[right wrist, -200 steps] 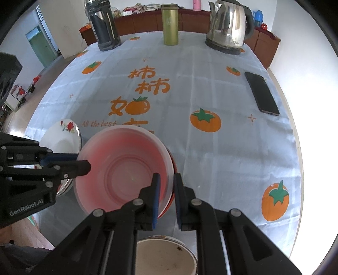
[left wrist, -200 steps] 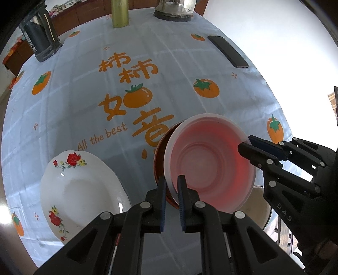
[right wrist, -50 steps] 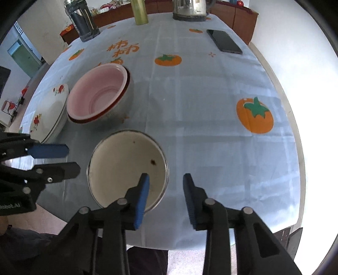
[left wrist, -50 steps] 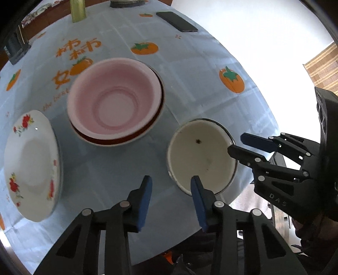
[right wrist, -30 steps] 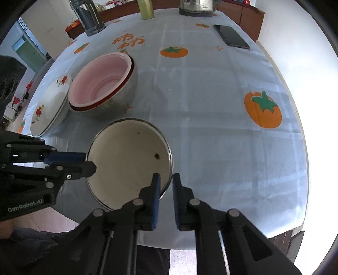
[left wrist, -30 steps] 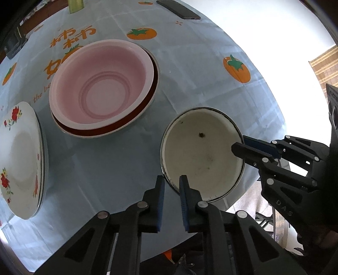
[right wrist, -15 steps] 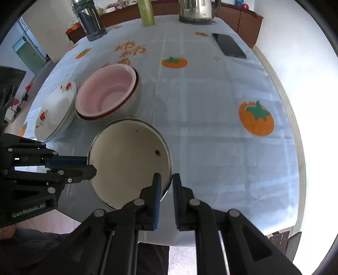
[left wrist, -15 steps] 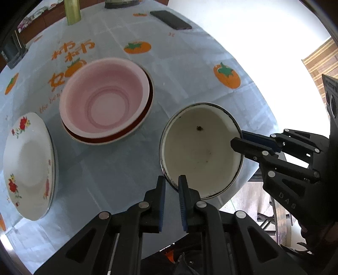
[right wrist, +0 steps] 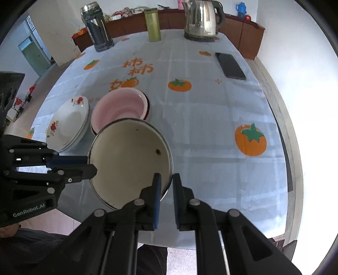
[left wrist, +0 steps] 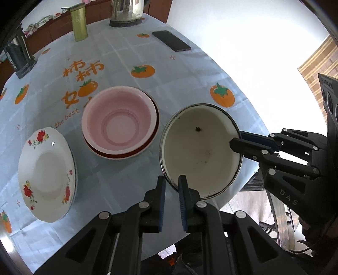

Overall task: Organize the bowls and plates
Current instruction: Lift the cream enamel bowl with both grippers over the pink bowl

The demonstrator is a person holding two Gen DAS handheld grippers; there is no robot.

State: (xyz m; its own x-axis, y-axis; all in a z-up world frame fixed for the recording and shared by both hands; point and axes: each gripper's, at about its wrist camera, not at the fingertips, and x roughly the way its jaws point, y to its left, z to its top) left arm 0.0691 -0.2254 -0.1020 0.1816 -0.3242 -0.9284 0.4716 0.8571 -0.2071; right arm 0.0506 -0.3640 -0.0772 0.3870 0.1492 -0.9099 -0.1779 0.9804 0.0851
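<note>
A cream enamel bowl [left wrist: 200, 156] with a dark rim is held in the air above the table's near edge; it also shows in the right wrist view [right wrist: 128, 162]. My left gripper [left wrist: 171, 184] is shut on its near-left rim. My right gripper [right wrist: 166, 182] is shut on its right rim. A pink bowl [left wrist: 119, 122] sits nested in a red-rimmed bowl on the tablecloth beyond it, also in the right wrist view [right wrist: 122, 105]. A stack of white floral plates [left wrist: 45, 169] lies left of the bowls, seen too in the right wrist view [right wrist: 67, 120].
At the far end of the table stand a steel kettle [right wrist: 200, 19], a green tin [right wrist: 153, 24] and a dark glass jar [right wrist: 97, 29]. A black phone [right wrist: 230, 65] lies at the far right. The table edge [right wrist: 283, 135] curves along the right.
Both grippers closed on the cream bowl's rim about a second ago and have lifted it off the table, toward the pink bowl.
</note>
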